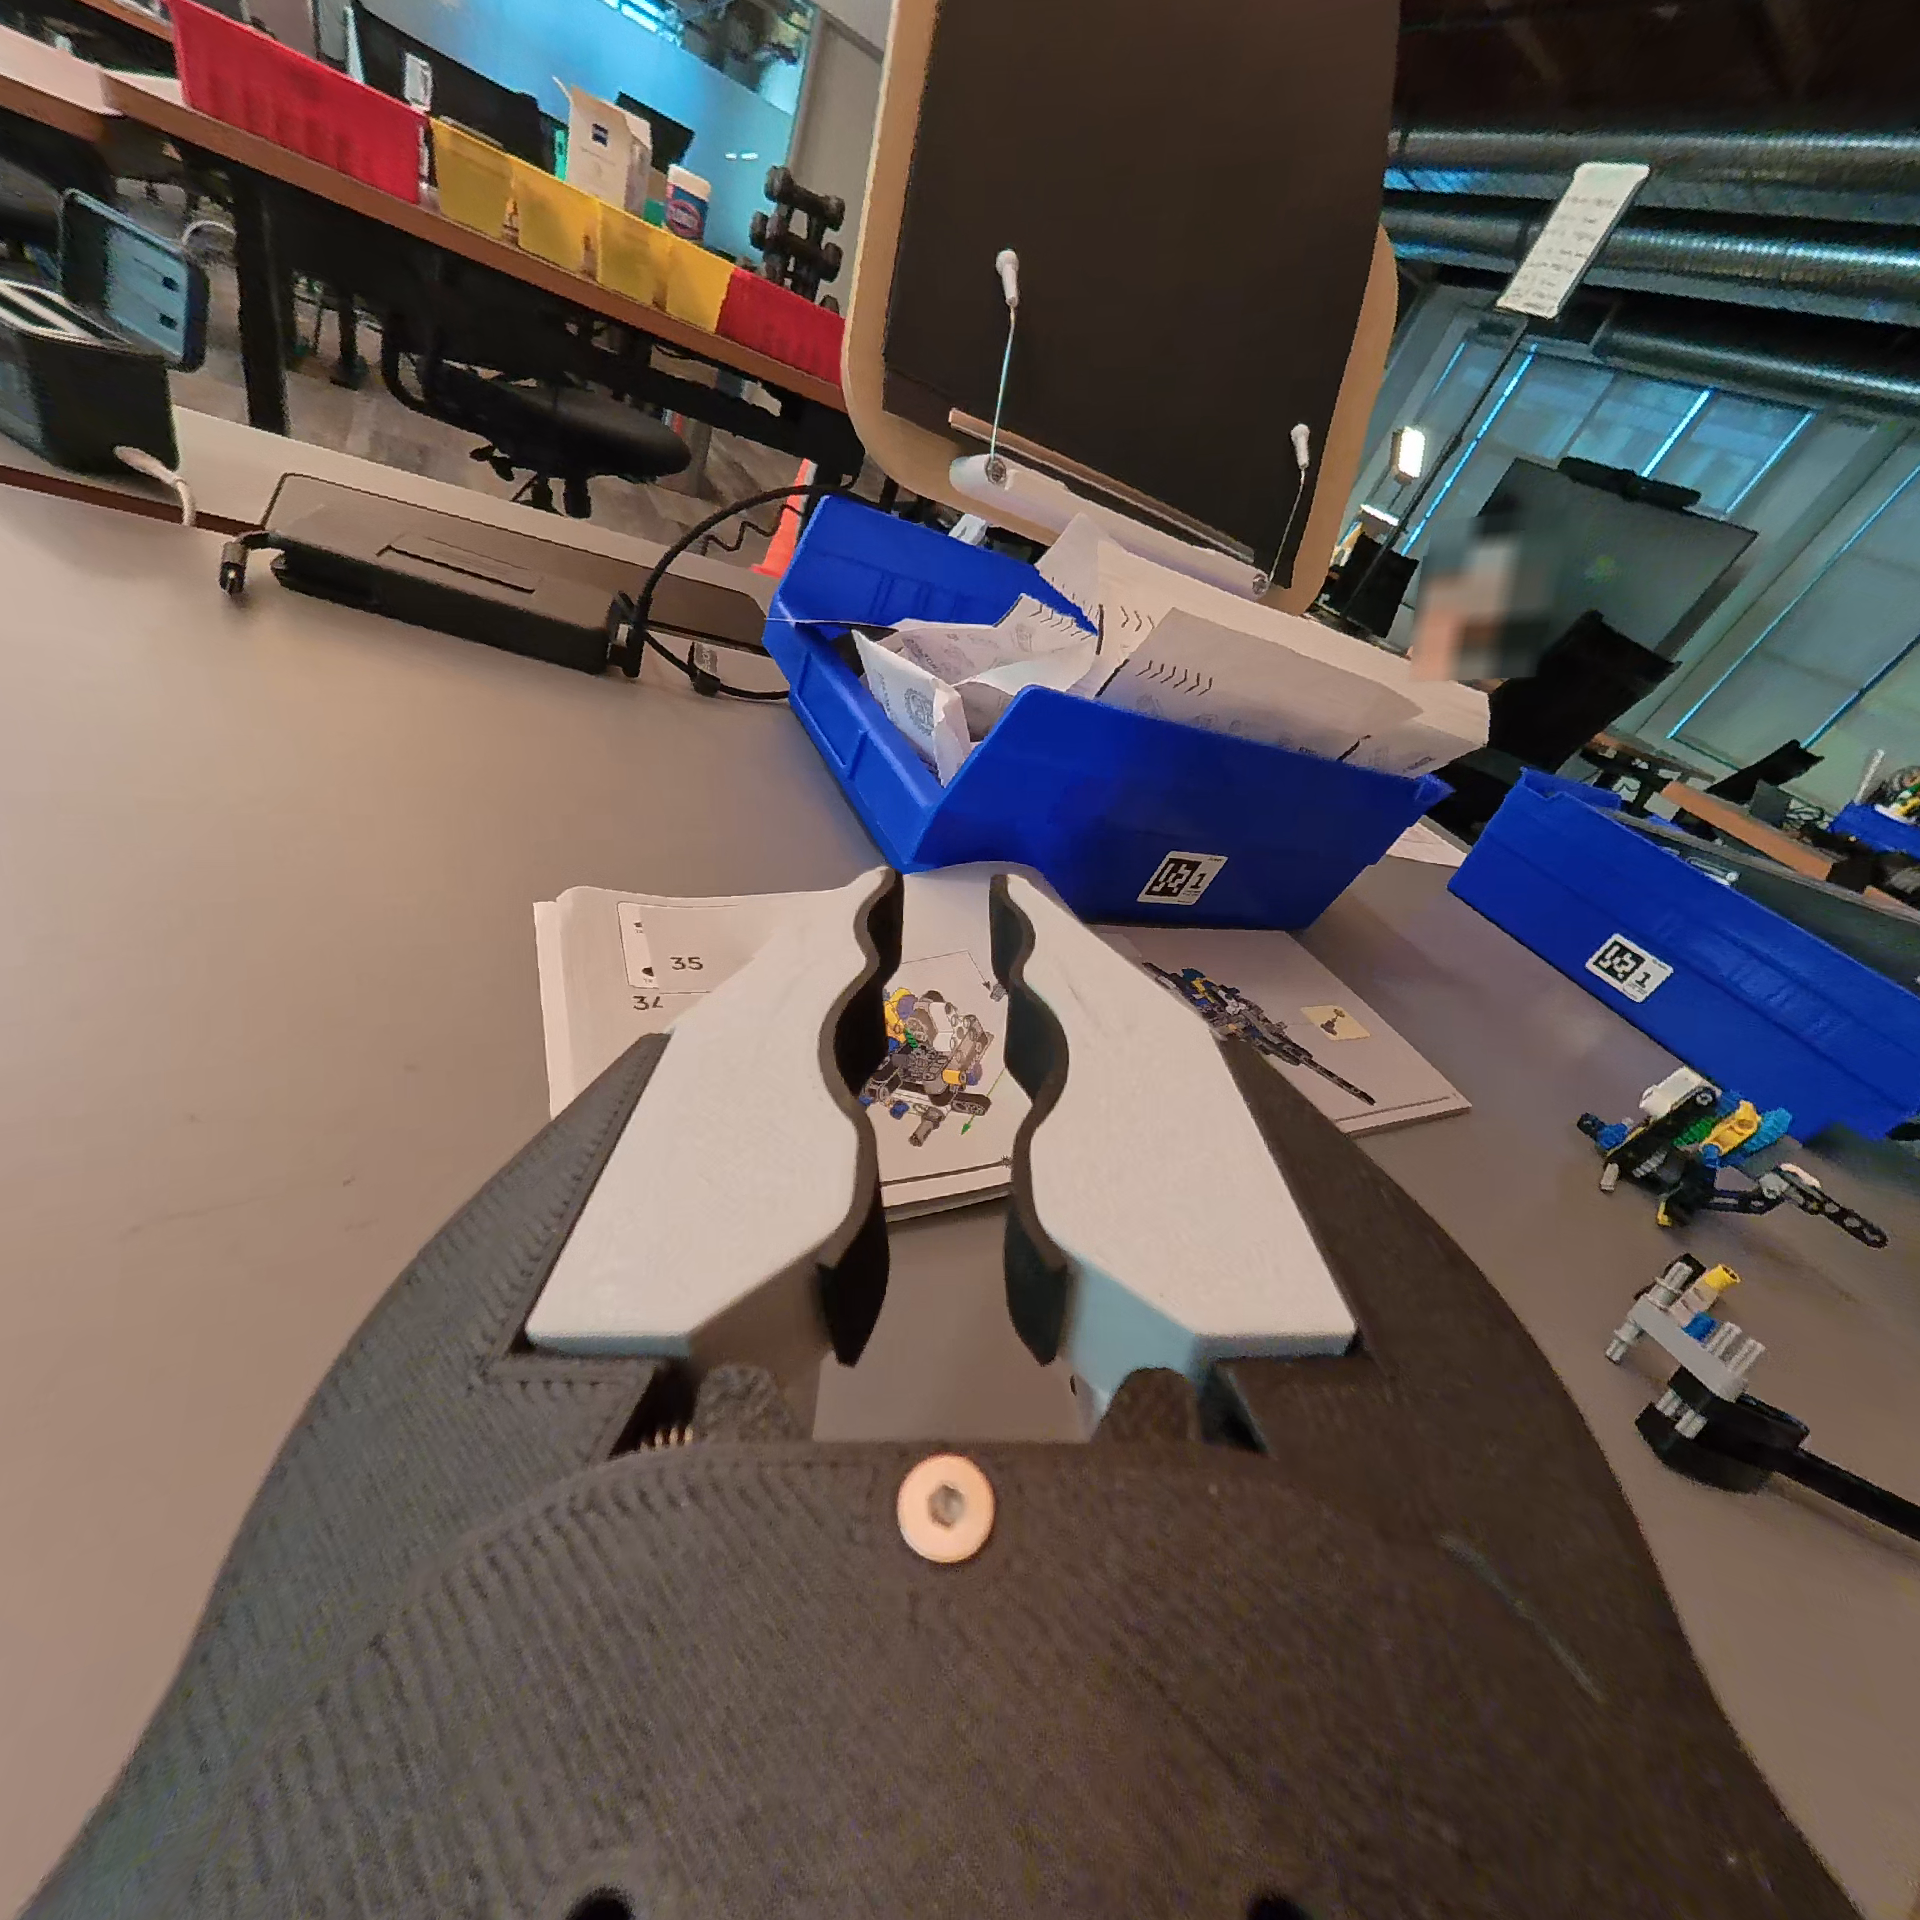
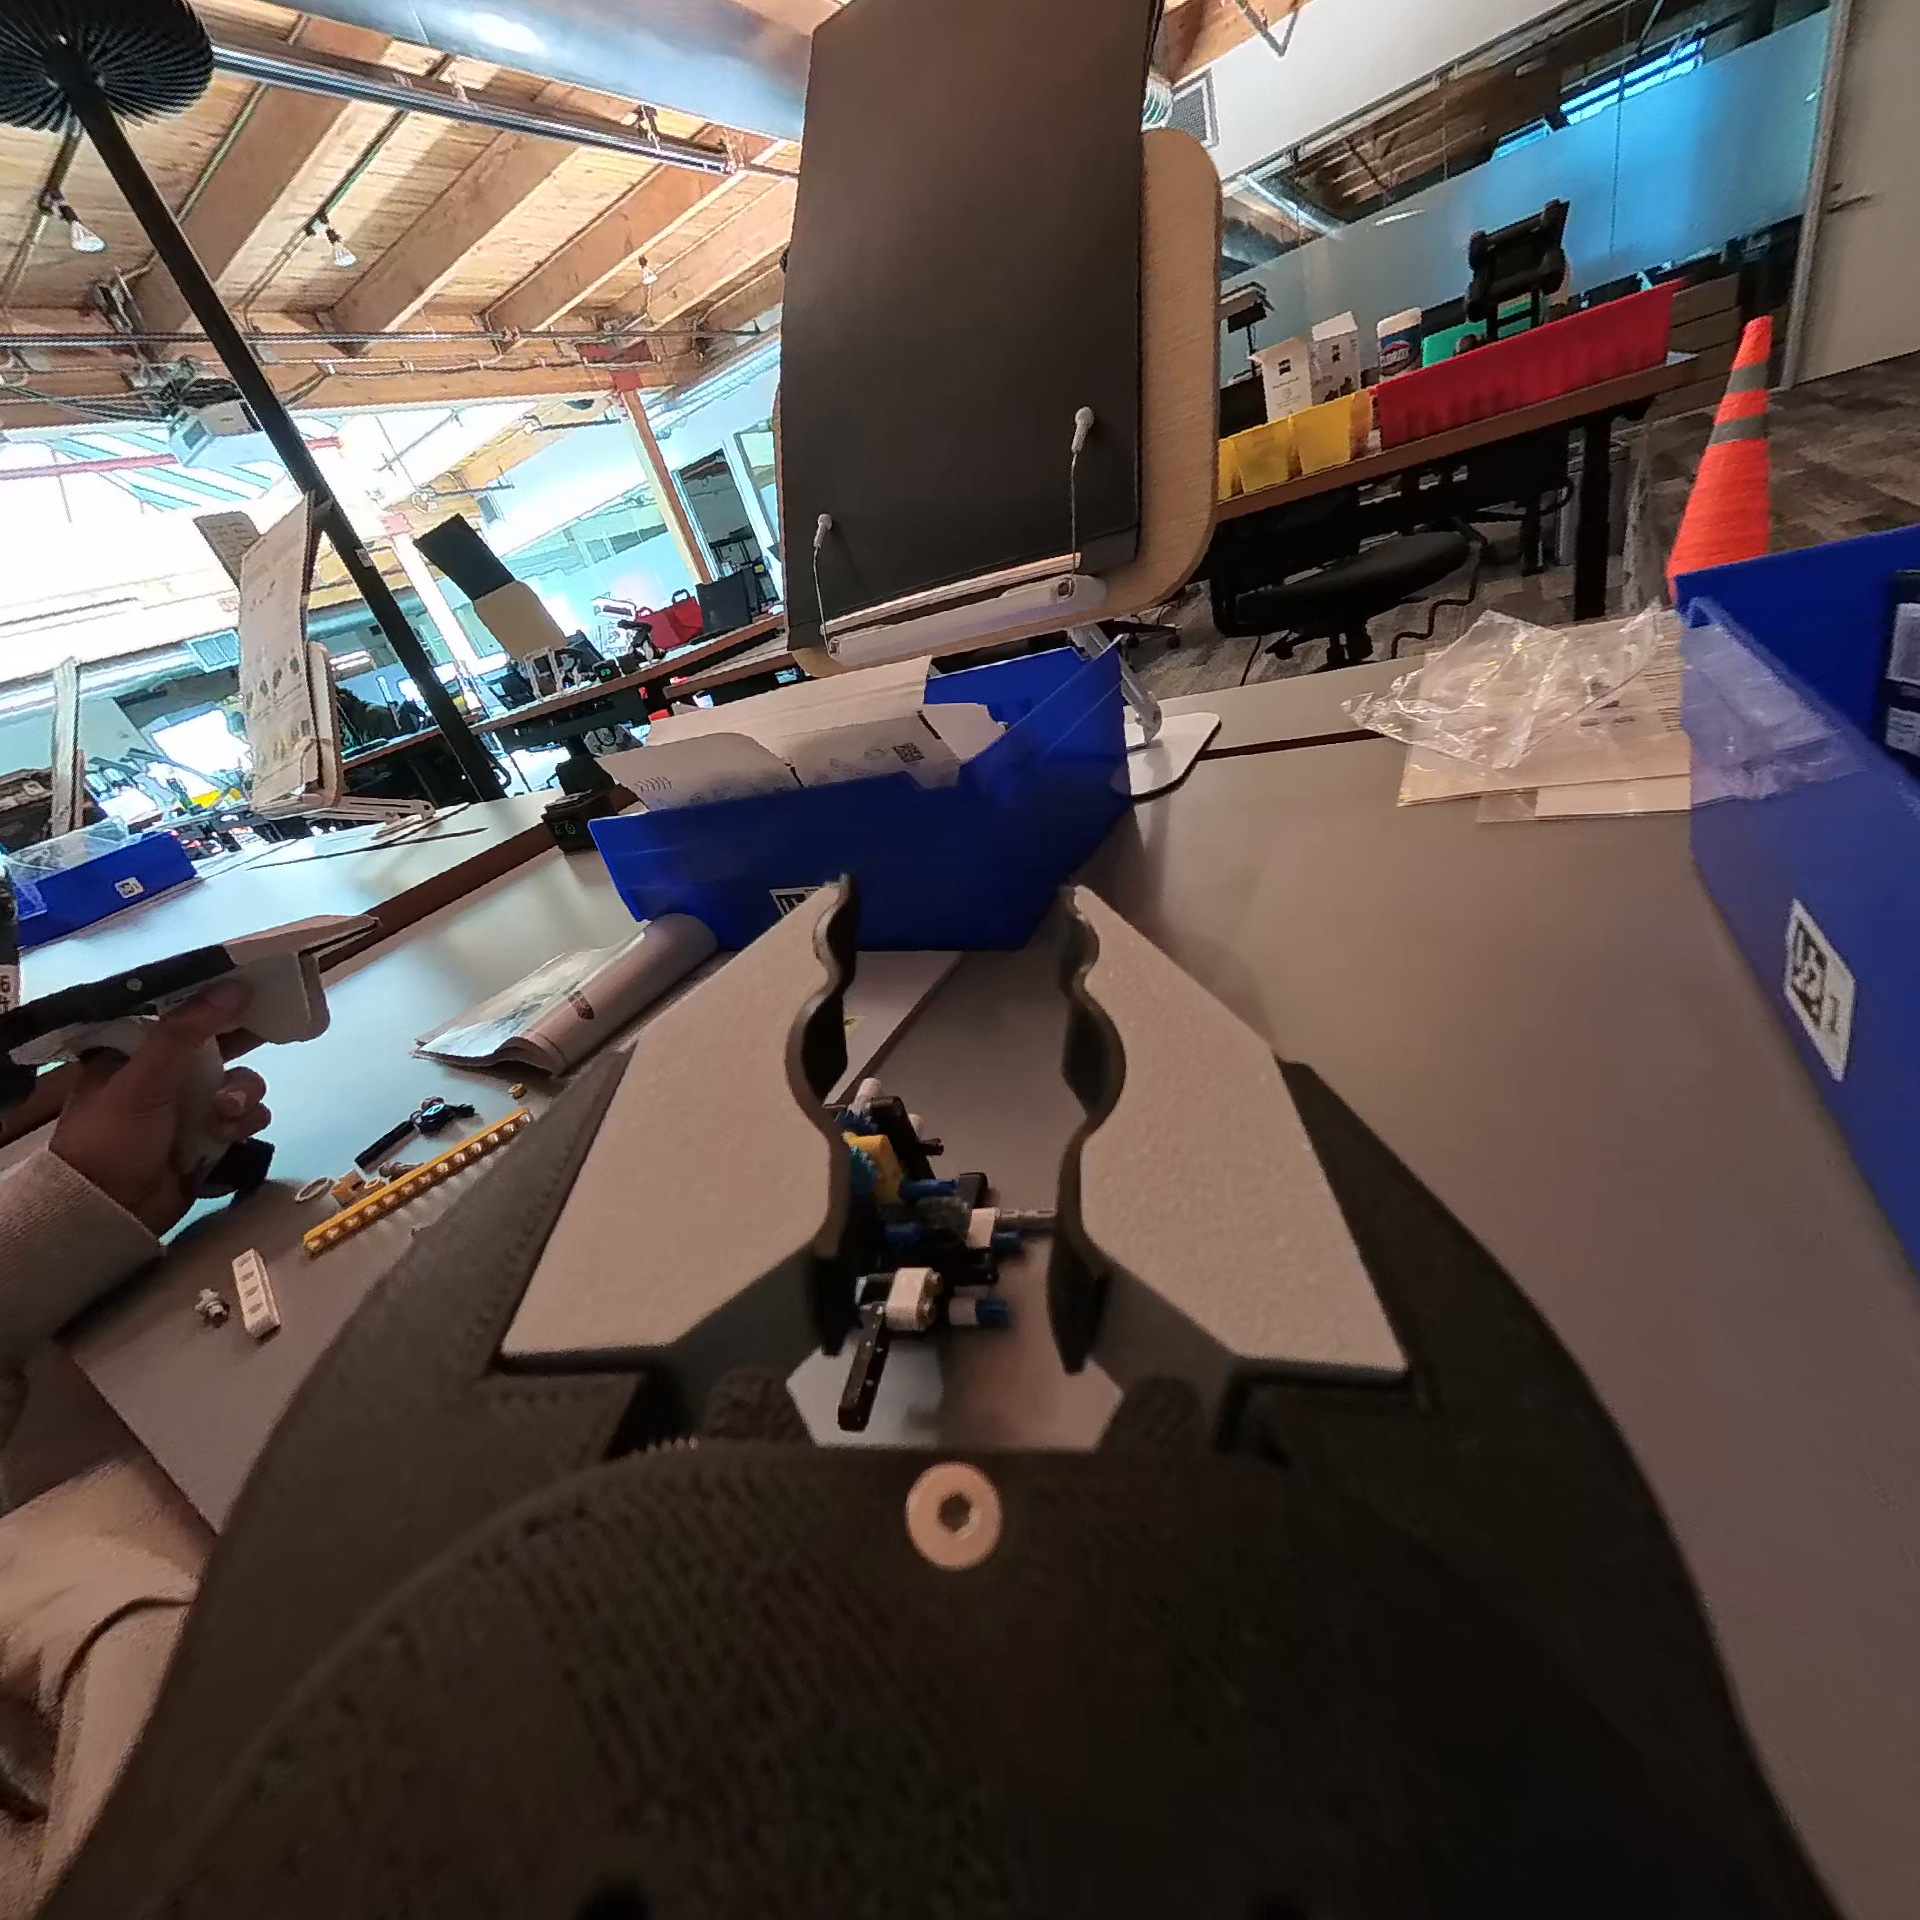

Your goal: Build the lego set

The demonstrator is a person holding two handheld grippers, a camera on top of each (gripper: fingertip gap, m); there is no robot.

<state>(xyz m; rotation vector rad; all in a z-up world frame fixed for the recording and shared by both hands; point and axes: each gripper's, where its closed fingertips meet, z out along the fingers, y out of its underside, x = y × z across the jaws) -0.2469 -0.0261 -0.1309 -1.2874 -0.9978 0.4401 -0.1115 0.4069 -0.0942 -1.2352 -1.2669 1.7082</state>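
Here, right gripper: we see it parted around the lego assembly, frame centre, not visibly clamping.
Left gripper: released, empty, over the instruction booklet.
Progress: we judge it partway; the yellow beam and small parts lie loose, lower left.
Look: compact black, blue, yellow, white.

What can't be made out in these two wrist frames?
- Right wrist view: whether the right gripper touches the lego assembly; its fingers cover the sides.
- Left wrist view: the instruction booklet step diagram, partly behind the left gripper fingers.
- Left wrist view: contents under the paper bags in the blue bin.
- Right wrist view: small loose parts near the yellow beam, too small.
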